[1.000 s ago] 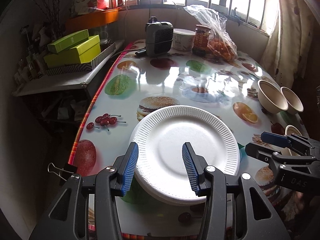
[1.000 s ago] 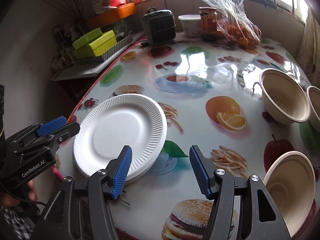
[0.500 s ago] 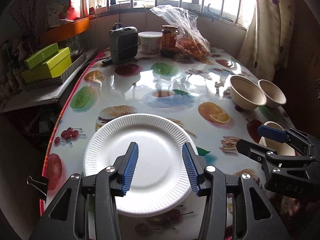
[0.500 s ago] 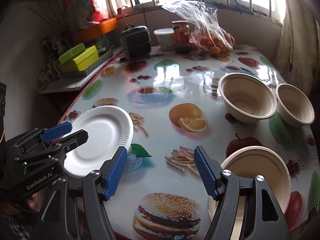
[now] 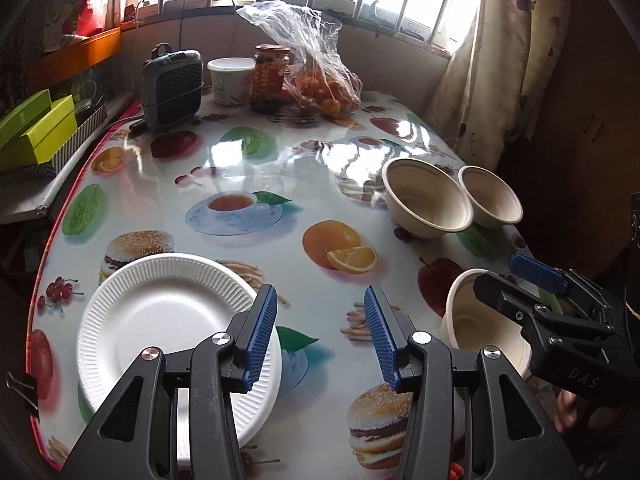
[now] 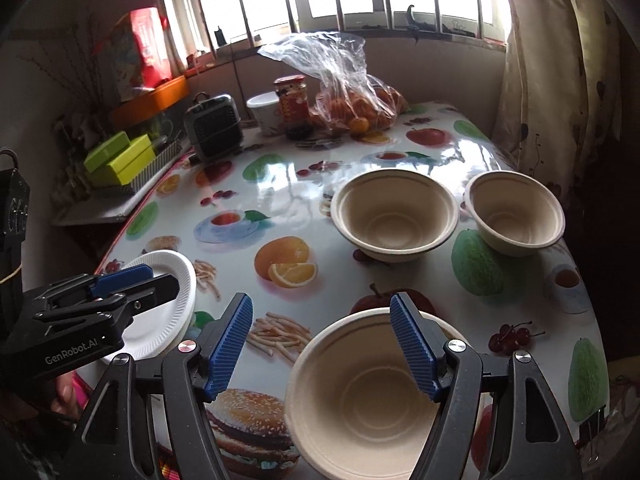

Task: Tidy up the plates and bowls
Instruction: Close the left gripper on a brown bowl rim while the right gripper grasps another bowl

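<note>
- Right tool (image 6: 320,344) jaws have just been opening, empty, straddling near bowl's (image 6: 360,396) left rim for a pick.
- Left tool (image 5: 320,334) half open, empty, beside plate stack (image 5: 168,320) at desk (image 5: 280,160) near-left.
- 2 bowls (image 6: 394,214) far right.

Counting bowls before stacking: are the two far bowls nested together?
No, the larger bowl and smaller bowl sit side by side.
</note>
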Motion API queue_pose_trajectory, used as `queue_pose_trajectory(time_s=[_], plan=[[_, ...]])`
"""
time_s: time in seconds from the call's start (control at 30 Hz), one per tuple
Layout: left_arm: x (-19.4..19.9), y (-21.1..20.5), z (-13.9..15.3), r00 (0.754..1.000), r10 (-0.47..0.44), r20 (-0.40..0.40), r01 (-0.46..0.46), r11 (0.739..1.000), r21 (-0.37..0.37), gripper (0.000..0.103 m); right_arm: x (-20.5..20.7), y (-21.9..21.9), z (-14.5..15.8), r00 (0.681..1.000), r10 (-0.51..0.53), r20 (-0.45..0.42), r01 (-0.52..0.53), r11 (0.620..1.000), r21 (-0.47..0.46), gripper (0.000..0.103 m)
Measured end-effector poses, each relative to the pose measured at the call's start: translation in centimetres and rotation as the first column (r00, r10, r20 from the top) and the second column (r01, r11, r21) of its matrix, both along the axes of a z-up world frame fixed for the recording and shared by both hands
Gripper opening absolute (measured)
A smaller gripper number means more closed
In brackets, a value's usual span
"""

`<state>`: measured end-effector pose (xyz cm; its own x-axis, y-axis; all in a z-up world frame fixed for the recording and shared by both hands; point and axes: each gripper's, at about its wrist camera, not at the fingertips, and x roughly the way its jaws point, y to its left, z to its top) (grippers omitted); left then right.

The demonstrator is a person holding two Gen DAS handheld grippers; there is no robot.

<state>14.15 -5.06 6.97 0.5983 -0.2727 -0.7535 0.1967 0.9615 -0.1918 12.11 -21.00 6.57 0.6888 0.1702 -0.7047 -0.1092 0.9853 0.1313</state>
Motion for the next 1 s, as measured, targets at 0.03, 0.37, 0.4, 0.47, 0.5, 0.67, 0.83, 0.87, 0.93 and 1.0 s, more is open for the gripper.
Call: queue_pose_trajectory(time_s=[0.03,0.37,0.4,0.47,0.5,0.67,0.83,0.87,0.93,1.0], plan=[[0.4,-0.3,0.0,1.000,-0.002,-0.006,0.002,1.000,-0.006,0.047,0.1,-0.7,0.1,1.000,-0.013,0.001,0.013,1.000,0.006,0.072],[4.4,-4.3,-0.6,0.996,-0.040,-0.074,0.033,0.995,-0.097,0.047,1.6,-6.4,0.5,0.996,-0.089,0.026,0.089,0.996,0.014,0.072],[4.8,-4.7,-0.7,0.996,-0.042,-0.078,0.035,0.995,-0.090,0.047,1.8,-7.0,0.4,0.995,-0.094,0.021,0.093,0.995,0.020,0.072],[5.7,-5.4,-0.9,0.995,-0.052,-0.089,0.043,0.994,-0.099,0.047,2.1,-8.2,0.4,0.994,-0.104,0.027,0.103,0.994,0.036,0.072],[6.1,-5.7,-1.0,0.994,-0.055,-0.097,0.046,0.994,-0.102,0.047,2.3,-8.6,0.3,0.994,-0.107,0.029,0.106,0.994,0.033,0.072],[8.2,-6.7,-1.5,0.991,-0.048,-0.124,0.034,0.993,-0.113,0.047,3.4,-10.5,-0.4,0.994,-0.107,0.015,0.106,0.993,0.061,0.072],[10.3,-7.4,-2.0,0.988,-0.036,-0.153,0.013,0.989,-0.150,0.047,5.0,-10.8,-1.0,0.997,-0.081,0.003,0.081,0.994,0.072,0.068],[10.7,-7.5,-2.2,0.987,-0.035,-0.157,0.011,0.989,-0.147,0.047,5.4,-10.7,-1.1,0.997,-0.073,-0.001,0.073,0.995,0.073,0.068],[11.3,-7.8,-2.6,0.984,-0.033,-0.174,0.009,0.991,-0.135,0.047,6.1,-10.7,-1.3,0.998,-0.068,-0.009,0.069,0.995,0.076,0.065],[11.7,-8.0,-2.9,0.984,-0.037,-0.173,0.014,0.991,-0.131,0.047,6.7,-10.6,-1.6,0.998,-0.063,-0.016,0.064,0.995,0.073,0.060]])
